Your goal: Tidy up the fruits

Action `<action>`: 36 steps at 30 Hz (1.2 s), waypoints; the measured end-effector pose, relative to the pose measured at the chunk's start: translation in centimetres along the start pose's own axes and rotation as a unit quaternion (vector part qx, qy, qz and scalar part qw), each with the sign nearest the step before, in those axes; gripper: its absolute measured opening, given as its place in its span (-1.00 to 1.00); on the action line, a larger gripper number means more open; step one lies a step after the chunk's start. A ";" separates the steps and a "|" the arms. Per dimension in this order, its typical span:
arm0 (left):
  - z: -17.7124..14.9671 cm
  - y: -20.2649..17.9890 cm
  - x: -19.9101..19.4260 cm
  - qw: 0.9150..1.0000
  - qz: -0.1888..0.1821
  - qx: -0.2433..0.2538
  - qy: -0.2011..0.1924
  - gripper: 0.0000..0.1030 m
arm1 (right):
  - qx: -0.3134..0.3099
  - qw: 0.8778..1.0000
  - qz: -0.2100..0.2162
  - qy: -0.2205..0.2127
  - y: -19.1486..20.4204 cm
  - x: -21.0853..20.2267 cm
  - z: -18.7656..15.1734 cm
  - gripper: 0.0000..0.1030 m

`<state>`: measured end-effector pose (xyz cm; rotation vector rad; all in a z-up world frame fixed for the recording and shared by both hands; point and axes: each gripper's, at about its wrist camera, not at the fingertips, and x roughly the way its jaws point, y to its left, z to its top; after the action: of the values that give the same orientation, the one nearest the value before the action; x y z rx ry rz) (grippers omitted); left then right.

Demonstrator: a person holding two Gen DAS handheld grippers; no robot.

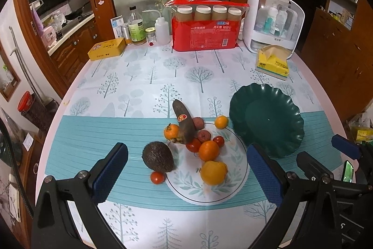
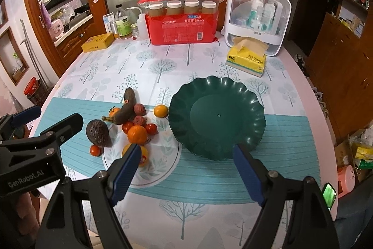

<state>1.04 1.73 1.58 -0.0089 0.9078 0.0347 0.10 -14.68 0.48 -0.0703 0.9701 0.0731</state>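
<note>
On the near half of the counter, the fruits are lying in a loose heap on and around a white plate, while the green dish just to its right is sitting bare, so the sorting looks to be only starting. Both tools are hovering over the near edge: the left hand-held gripper is spread wide in front of the heap, and the right hand-held gripper is likewise spread, facing the dish's near rim, neither pinching anything. A likely next move is reaching in for one fruit, and the yellow fruit and the orange are lying nearest and most exposed; the avocado is sitting at the plate's left rim with a small tomato touching it. The banana is resting across smaller fruits, so lifting those first could shift it. Open cloth is stretching left of the heap and far beyond it, before the red pack and tissue box; the counter's curved right edge is passing close by the dish.
</note>
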 end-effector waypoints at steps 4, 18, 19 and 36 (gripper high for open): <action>0.5 1.0 1.0 1.000 0.012 0.018 0.017 0.97 | 0.012 1.000 -0.004 -0.006 1.0 0.0 0.5 0.59; -0.1 5.6 5.7 0.997 -0.012 0.024 0.073 0.97 | 0.040 0.998 0.002 0.042 4.1 3.4 0.1 0.58; -0.2 6.0 6.3 0.996 -0.017 0.024 0.081 0.97 | 0.041 0.998 0.004 0.046 4.4 3.8 -0.1 0.58; -2.3 12.2 16.5 0.981 -0.069 0.008 0.184 0.96 | 0.062 0.987 0.045 0.141 7.8 13.1 -2.9 0.58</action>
<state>8.94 14.26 -12.77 -0.0643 1.2749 -0.1078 4.35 -6.75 -12.17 0.0794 1.2591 0.0874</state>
